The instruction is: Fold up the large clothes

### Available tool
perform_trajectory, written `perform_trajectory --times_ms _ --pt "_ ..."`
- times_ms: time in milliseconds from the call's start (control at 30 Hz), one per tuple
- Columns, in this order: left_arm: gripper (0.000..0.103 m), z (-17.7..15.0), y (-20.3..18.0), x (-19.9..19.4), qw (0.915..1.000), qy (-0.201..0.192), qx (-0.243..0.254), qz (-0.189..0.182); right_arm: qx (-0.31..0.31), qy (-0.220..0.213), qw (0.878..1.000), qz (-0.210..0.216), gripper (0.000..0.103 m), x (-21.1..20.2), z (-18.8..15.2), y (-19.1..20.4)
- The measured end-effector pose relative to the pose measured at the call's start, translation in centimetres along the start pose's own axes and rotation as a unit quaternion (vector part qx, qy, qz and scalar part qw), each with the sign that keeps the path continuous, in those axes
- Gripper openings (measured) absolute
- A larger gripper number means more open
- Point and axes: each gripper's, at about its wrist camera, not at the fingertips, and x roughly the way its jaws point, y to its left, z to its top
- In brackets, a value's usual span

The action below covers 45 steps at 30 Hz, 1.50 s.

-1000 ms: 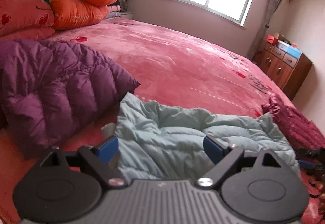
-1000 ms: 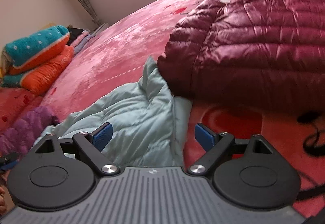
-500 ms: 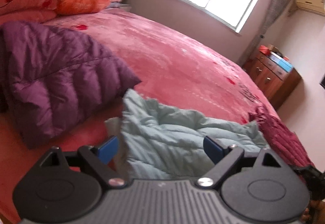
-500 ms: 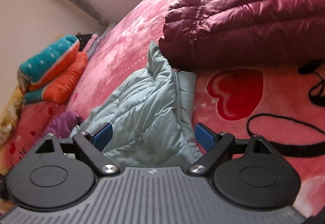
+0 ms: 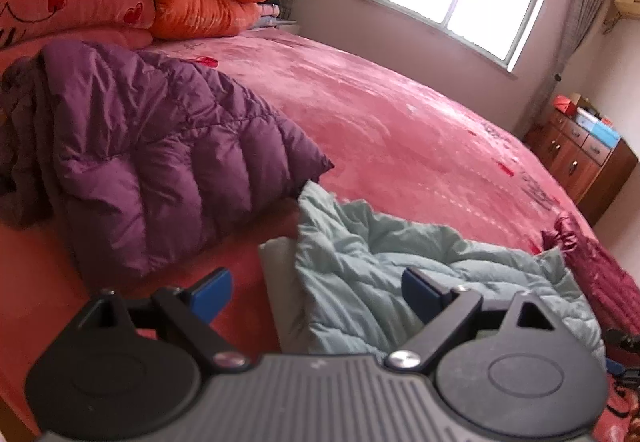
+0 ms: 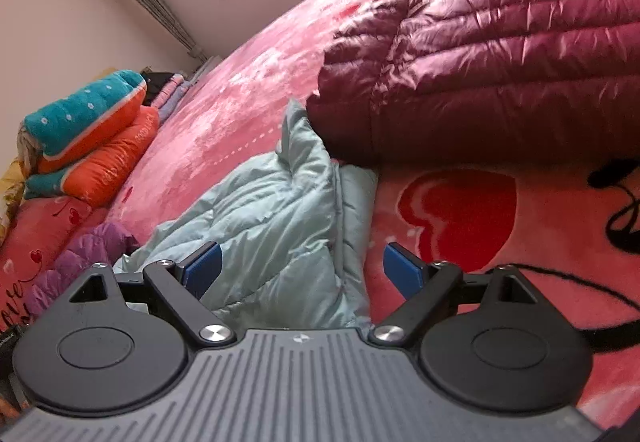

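down jackets: 3 — purple jacket (image 5: 160, 161) | pale green jacket (image 5: 400, 254) | maroon jacket (image 6: 500, 53)

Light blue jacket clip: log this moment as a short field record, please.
surface: bed with pink blanket
target: light blue jacket, crumpled, lying flat
neighbours: purple jacket on its left, maroon jacket on its right
left gripper: open, at the jacket's left edge
right gripper: open, at its right edge
folding: not yet begun

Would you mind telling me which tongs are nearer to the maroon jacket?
Right. The right tongs hang open over the light blue jacket, with the maroon jacket just ahead to their right. From the left tongs, only its edge shows beyond the blue one.
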Motion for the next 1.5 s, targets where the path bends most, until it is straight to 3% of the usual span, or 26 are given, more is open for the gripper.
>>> perform_trajectory --times_ms 100,200,333,467,567,633,767,1000,1233,1400,1500 --pt "0.092 -0.1 -0.5 0.1 0.9996 -0.001 0.02 0.021 0.003 -0.003 1.0 -0.011 0.103 0.6 0.2 0.0" --pt "0.092 -0.1 -1.3 0.2 0.9988 -0.006 0.037 0.031 -0.058 -0.039 0.997 -0.043 0.103 0.1 0.1 2.0" --pt "0.092 0.2 -3.5 0.8 0.9976 -0.017 0.062 0.027 -0.115 -0.07 0.991 0.008 0.103 -0.1 -1.0 5.8" --pt "0.092 0.1 -6.1 1.6 0.9946 -0.025 0.099 0.019 -0.215 -0.054 0.975 0.029 0.103 1.7 -3.6 10.5" --pt "0.092 -0.4 -7.2 2.6 0.9926 -0.022 0.118 0.018 -0.29 -0.034 0.957 0.008 0.103 3.6 -5.6 12.9" --pt "0.092 -0.7 -7.5 3.5 0.9923 -0.014 0.122 0.018 -0.309 -0.02 0.951 -0.008 0.103 4.9 -6.3 13.3" --pt "0.092 -1.5 -7.4 5.1 0.9919 0.003 0.123 0.032 -0.308 -0.014 0.951 -0.031 0.103 6.3 -6.7 12.8" --pt "0.099 -2.2 -5.6 7.0 0.9925 0.015 0.107 0.057 -0.259 -0.013 0.965 -0.043 0.103 6.0 -5.7 10.6" --pt "0.101 -2.7 -4.1 7.7 0.9946 0.03 0.082 0.057 -0.258 -0.012 0.965 -0.051 0.103 5.4 -5.9 10.2" --pt "0.102 -2.8 -4.0 7.7 0.9948 0.032 0.079 0.055 -0.241 -0.033 0.969 -0.033 0.103 4.7 -5.1 10.8" --pt "0.103 -2.9 -3.9 8.0 0.9949 0.035 0.077 0.056 -0.263 -0.053 0.962 -0.044 0.103 4.6 -4.8 11.2"
